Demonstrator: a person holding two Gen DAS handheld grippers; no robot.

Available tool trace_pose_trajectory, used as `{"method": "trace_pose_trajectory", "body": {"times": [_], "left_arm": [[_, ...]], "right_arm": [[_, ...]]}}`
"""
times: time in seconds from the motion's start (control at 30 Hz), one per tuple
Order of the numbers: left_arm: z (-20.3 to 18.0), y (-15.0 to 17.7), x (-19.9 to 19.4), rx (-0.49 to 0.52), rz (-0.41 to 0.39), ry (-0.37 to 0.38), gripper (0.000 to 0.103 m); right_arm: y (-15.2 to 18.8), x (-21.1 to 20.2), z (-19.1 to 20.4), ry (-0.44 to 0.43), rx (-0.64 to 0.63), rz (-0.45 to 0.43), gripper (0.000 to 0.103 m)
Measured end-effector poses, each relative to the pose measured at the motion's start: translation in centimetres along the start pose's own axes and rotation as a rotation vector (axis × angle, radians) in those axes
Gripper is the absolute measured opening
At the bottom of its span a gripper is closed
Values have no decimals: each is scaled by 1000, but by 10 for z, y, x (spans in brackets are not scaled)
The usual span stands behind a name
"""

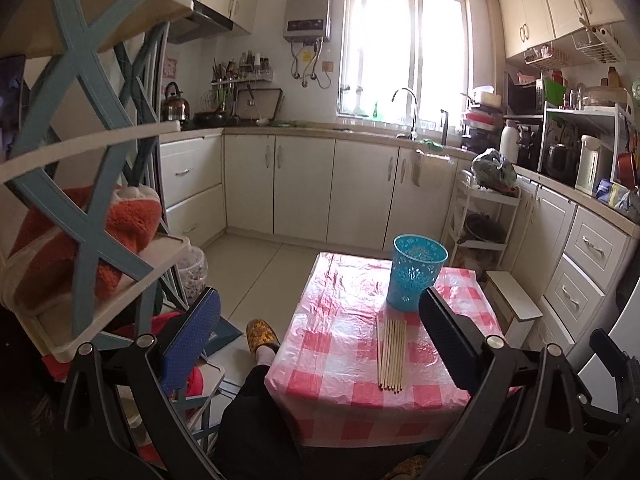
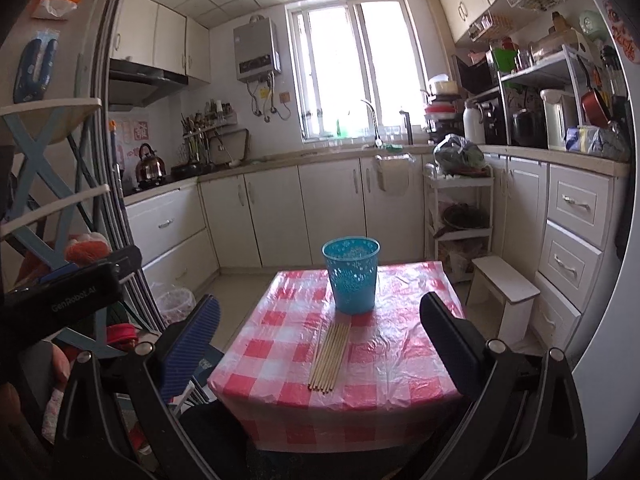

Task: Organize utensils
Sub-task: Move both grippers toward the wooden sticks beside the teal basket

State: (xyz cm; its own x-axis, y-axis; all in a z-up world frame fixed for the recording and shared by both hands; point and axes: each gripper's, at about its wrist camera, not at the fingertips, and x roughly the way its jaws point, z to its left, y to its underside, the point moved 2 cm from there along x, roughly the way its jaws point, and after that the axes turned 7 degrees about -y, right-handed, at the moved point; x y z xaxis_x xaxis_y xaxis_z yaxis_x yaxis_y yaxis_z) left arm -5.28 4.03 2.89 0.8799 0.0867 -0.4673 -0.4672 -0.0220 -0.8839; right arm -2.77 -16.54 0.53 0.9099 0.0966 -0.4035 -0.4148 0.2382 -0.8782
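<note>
On the table, the sticks lie in a flat row just before the cup, pointing at it. Both grippers, left and right, hang above, jaws spread wide, holding nothing. The right looks nearer.

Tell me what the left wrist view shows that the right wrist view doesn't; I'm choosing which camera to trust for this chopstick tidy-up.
Only the left wrist view shows the person's yellow patterned slipper on the floor beside the table. Only the right wrist view shows the other gripper's black body at its left edge, and the white step stool's whole top. Both show the perforated blue plastic cup standing upright on the red-and-white checked tablecloth, the row of wooden chopsticks lying flat in front of it, and open, empty jaws.
</note>
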Motion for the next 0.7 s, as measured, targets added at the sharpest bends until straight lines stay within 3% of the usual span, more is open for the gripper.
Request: {"method": "trace_pose_trajectory", "body": {"times": [0.3, 0.5, 0.7], "left_arm": [[-3, 18, 85, 14, 127, 0, 95], [-27, 33, 146, 59, 231, 62, 95], [-39, 52, 206, 82, 336, 94, 95]], "right_arm": [[18, 80, -21, 15, -1, 148, 96], [26, 141, -43, 34, 29, 255, 96], [45, 211, -65, 49, 84, 362, 87]]}}
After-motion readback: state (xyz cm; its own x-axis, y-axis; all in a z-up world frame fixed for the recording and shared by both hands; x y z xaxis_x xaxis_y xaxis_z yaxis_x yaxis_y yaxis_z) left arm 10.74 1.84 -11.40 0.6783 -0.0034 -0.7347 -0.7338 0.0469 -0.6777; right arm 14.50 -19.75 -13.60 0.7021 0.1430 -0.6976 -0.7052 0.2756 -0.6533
